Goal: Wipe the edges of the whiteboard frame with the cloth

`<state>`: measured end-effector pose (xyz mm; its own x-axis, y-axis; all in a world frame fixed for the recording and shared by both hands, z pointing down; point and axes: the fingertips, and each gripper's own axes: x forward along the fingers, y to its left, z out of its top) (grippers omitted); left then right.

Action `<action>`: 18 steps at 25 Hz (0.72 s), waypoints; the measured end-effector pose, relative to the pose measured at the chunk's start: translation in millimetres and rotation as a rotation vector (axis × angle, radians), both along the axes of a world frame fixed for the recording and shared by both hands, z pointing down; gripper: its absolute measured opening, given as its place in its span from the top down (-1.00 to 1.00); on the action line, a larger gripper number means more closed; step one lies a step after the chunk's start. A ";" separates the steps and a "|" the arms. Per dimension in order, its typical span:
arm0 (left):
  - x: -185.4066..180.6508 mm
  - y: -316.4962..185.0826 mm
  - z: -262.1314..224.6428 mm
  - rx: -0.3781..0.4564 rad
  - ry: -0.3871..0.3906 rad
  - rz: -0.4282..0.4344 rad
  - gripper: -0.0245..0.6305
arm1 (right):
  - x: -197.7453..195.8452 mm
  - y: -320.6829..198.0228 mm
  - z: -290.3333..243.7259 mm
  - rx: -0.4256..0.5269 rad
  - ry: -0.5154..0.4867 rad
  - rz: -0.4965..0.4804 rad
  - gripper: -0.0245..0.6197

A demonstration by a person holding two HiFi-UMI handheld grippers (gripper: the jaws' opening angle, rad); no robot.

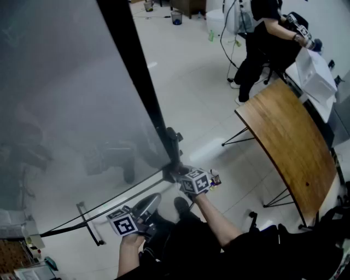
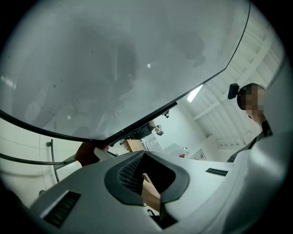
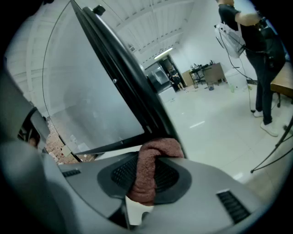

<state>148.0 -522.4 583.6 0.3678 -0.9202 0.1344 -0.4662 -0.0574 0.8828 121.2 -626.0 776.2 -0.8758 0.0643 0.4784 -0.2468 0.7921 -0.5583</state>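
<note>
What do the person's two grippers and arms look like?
Both the left gripper and right gripper have pale grey moulded shells with black ribbed jaw pads. Each carries a cube of black-and-white square markers. Forearms show no sleeves; the clothing below is dark.

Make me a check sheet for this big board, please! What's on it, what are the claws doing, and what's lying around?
Surface: whiteboard, grey and smudgy, with a black frame round it.
Job's things: reddish-brown cloth, close by the frame's lower corner.
Clutter: small containers on the floor far off; bits by the board's foot are too blurry to name.
Claws: right claw shut on the cloth; left claw apart, gripping nothing, below the bottom edge.
Cables: one dark cable hanging near the far person.
Surroundings: wooden table, a person in dark clothes, pale shiny floor.
</note>
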 end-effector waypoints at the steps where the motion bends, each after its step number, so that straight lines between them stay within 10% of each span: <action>1: -1.0 -0.2 0.7 -0.001 0.000 -0.003 0.93 | 1.1 0.7 -1.3 -0.006 0.010 -0.003 0.61; 18: -24.6 24.8 7.3 -0.004 -0.006 -0.155 0.94 | -8.7 27.6 -7.2 -0.034 0.067 -0.142 0.61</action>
